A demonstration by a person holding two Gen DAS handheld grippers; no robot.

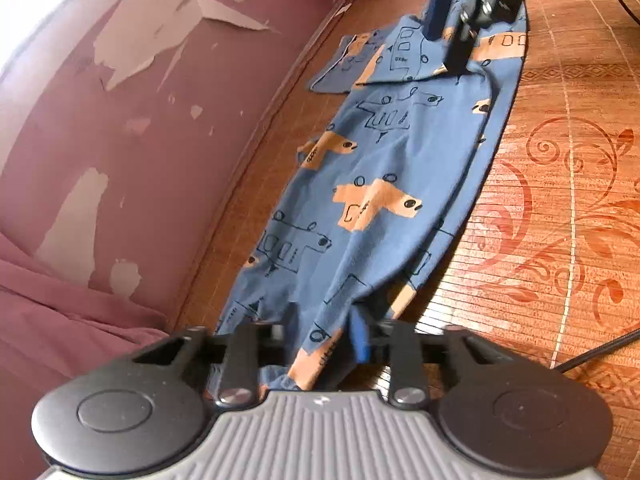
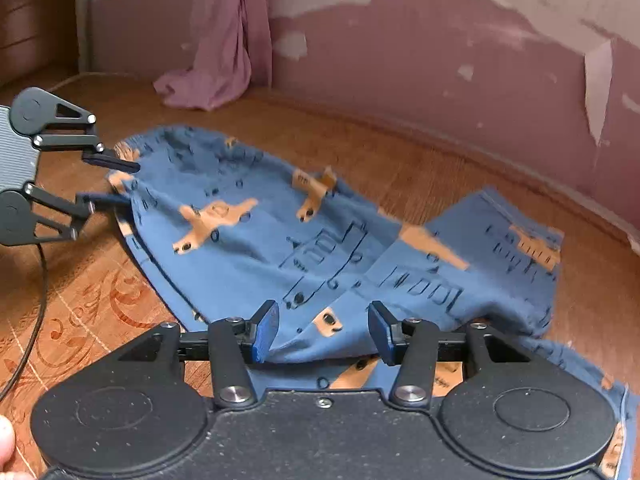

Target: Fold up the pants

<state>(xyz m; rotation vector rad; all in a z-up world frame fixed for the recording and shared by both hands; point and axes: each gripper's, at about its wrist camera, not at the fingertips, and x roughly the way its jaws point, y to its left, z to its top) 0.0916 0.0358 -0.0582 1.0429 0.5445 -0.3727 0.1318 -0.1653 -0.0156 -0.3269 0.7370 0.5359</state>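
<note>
- The pants (image 2: 304, 248), blue with orange and dark line prints, lie stretched out on a woven mat (image 1: 560, 184) with a red swirl pattern, close to the mat's edge along a pink wall (image 1: 132, 128) with peeling paint.
- One end of the pants is folded over onto itself, making a doubled flap at the wall side.
- The left gripper (image 1: 320, 352) is at one end of the pants. Cloth is bunched up between its fingers, and a blue pad (image 1: 360, 340) presses against the fabric; the other pad is hidden by cloth. In the right wrist view its two black fingertips (image 2: 116, 162) stand apart with the edge of the pants between them, so whether it truly pinches the cloth cannot be told.
- The right gripper (image 2: 324, 332) is at the other end, low over the folded part. Its blue pads (image 2: 266, 332) stand wide apart, with a raised fold of cloth between them, not pinched.
- A pink cloth (image 2: 216, 52) hangs down the wall to the mat, well apart from the pants.
- A black cable (image 2: 34, 312) runs across the mat beside the left gripper.
</note>
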